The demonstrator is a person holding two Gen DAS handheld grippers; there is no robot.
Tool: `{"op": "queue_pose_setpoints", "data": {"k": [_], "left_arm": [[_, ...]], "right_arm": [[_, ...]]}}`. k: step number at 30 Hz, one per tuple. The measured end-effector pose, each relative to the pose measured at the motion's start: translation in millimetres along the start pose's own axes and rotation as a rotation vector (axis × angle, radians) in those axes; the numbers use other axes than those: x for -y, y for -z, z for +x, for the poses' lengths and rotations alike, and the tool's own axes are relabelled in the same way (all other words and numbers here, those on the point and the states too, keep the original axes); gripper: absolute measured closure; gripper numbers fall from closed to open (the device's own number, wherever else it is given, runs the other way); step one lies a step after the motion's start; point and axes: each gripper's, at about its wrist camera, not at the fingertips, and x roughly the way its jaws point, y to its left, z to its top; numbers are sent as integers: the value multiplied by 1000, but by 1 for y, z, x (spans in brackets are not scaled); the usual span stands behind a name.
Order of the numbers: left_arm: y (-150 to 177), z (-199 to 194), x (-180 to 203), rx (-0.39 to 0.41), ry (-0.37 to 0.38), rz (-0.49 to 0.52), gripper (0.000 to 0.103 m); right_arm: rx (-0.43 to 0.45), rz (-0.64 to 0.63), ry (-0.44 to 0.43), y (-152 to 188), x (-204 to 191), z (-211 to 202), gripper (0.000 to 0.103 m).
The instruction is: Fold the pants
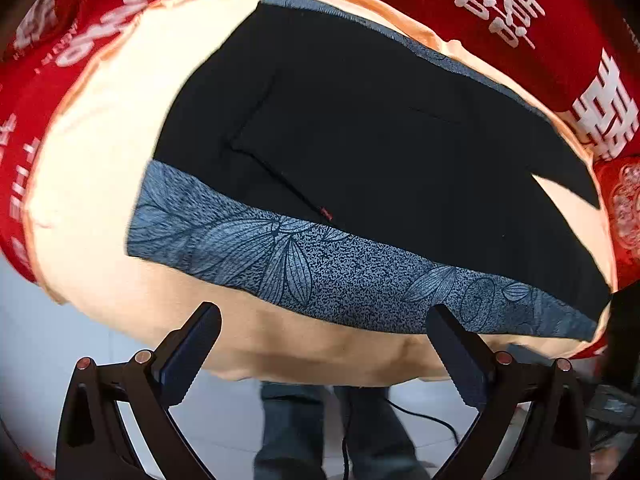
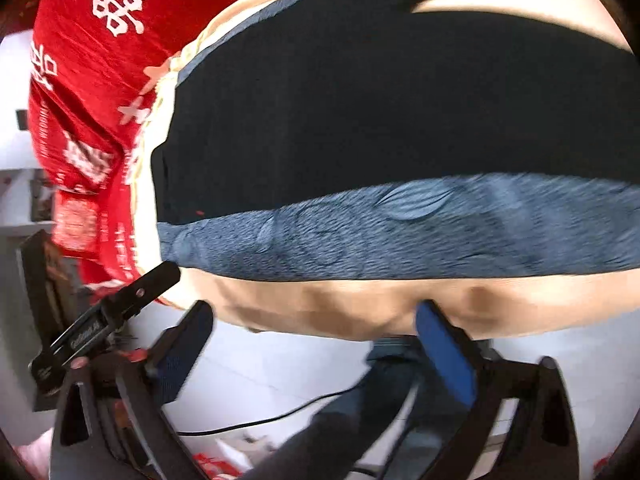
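Left wrist: both hand-held grippers (image 1: 324,318) (image 2: 316,314) gape before pants (image 1: 360,152) on peach cloth (image 1: 92,184).

Pants (image 1: 360,140) flat on the pad (image 1: 88,200) ahead of me, pad on the cloth (image 1: 520,20), my left gripper (image 1: 324,320) and right gripper (image 2: 316,316) at the near edge, floor (image 1: 40,340) below.

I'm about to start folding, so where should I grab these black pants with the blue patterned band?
Probably the blue patterned band along the near edge of the black pants. It lies flat on the peach cloth, closest to both open grippers, left and right. Come in low from the near side, one gripper toward each end, pinching the band's edge.
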Motion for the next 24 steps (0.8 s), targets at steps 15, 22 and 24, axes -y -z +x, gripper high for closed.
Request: {"op": "queue_pose_setpoints", "data": {"k": [15, 22, 24], "left_arm": [[14, 37, -36, -71, 191, -90, 11], [-9, 46, -39, -82, 347, -235, 11], [-11, 49, -40, -85, 363, -282, 11]], "right_arm": [[49, 134, -292, -8, 14, 69, 42], [122, 73, -380, -21, -15, 27, 43], [127, 76, -396, -23, -17, 22, 43]]}}
